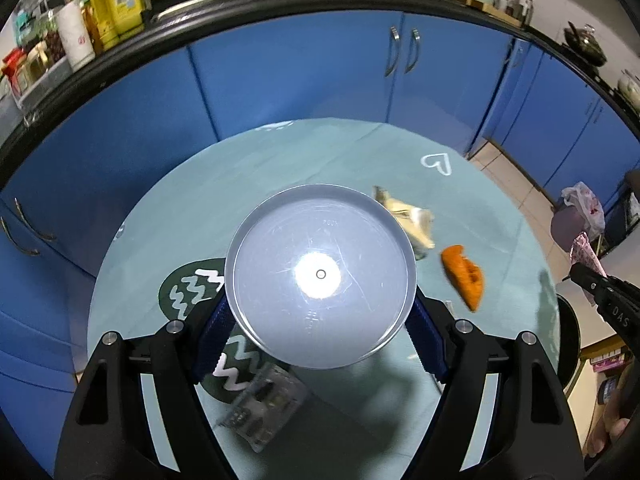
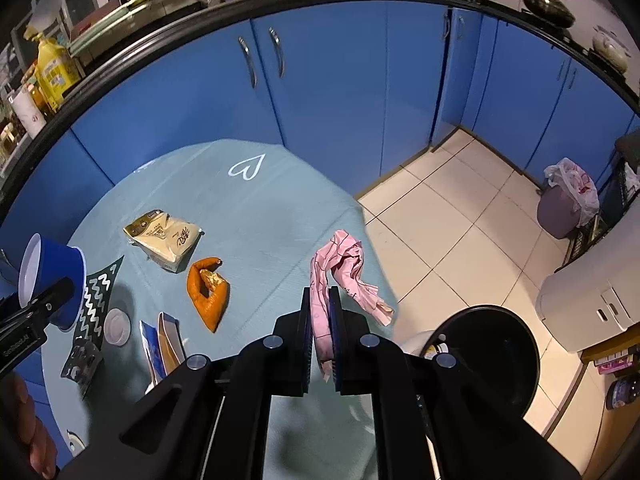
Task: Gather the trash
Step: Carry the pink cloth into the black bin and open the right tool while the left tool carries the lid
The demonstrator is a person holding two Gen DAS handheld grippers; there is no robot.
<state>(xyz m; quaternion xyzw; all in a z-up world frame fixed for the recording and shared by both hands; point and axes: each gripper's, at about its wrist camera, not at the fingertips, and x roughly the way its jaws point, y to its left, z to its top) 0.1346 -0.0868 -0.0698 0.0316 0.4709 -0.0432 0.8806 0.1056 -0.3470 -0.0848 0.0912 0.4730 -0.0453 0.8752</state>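
My left gripper is shut on a blue cup, and the left wrist view looks into its white inside. In the right wrist view the same cup hangs tilted above the table's left side. My right gripper is shut on a crumpled pink paper, held above the right edge of the teal-clothed table. On the cloth lie an orange peel, a cream tissue packet, a blister pack, a blue-and-white wrapper and a small white lid.
Blue cabinets curve behind the table under a crowded black counter. A round black object stands on the tiled floor at the right of the table. A purple bin with a white bag stands at the far right. A person's hand shows at lower left.
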